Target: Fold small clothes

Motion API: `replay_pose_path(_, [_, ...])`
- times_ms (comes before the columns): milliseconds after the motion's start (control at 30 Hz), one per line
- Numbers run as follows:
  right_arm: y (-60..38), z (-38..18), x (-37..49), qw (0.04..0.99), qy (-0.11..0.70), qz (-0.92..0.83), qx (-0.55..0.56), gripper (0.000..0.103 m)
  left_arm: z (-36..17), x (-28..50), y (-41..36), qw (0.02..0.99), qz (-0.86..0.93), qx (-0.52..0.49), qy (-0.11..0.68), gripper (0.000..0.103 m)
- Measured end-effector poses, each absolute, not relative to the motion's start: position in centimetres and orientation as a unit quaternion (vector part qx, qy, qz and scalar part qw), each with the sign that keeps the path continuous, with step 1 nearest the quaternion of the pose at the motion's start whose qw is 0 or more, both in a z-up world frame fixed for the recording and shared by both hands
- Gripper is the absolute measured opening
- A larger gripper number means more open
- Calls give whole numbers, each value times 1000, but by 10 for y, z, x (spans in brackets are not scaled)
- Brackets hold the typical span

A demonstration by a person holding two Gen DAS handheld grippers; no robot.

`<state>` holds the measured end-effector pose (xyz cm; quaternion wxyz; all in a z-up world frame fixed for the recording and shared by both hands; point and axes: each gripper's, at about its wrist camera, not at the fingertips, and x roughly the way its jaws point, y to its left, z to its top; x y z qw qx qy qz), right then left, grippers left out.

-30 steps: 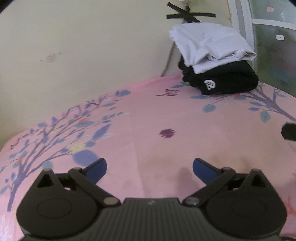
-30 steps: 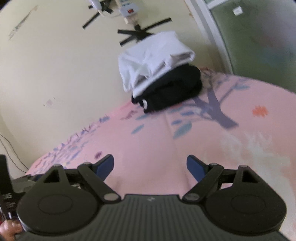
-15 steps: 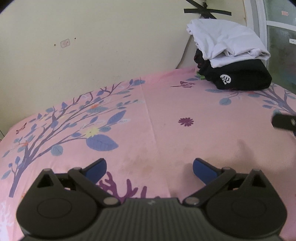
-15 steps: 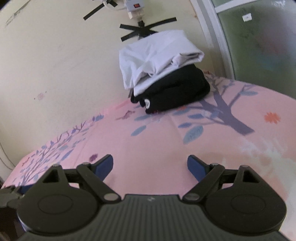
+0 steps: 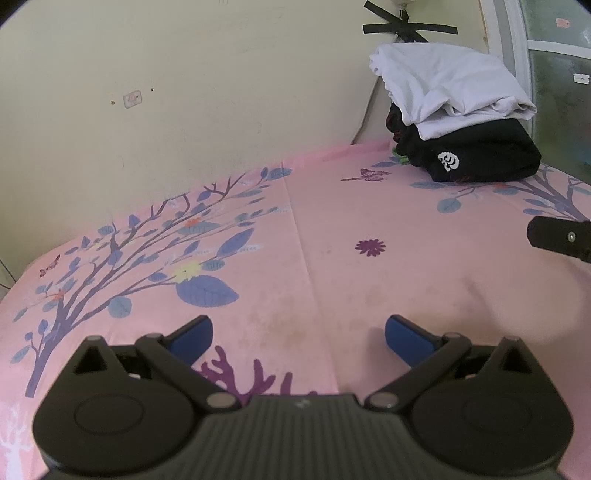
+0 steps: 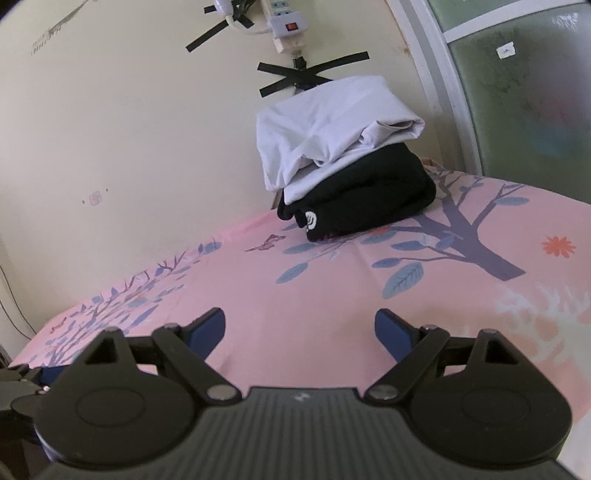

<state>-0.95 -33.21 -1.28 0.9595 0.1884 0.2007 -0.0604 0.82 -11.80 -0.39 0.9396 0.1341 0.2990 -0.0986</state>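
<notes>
White folded shirt [image 5: 450, 79] sits on a black folded garment [image 5: 480, 153] with a white logo, stacked at the far end of the pink floral sheet [image 5: 332, 229], against the cream wall [image 5: 184, 92] beside the window [image 6: 517, 92]. Left gripper [image 5: 298, 334] spread wide, nothing between fingers, low over the sheet. Right gripper [image 6: 300, 326] likewise spread and empty, well short of the stack. Taped power strip [image 6: 284, 26] above.
</notes>
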Motion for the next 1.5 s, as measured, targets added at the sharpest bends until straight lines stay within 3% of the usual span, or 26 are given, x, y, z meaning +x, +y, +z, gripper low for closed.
replay_pose_path(1500, [-338, -15, -12, 955, 197, -63, 213, 82, 1, 8, -107, 946, -87, 105, 295, 103])
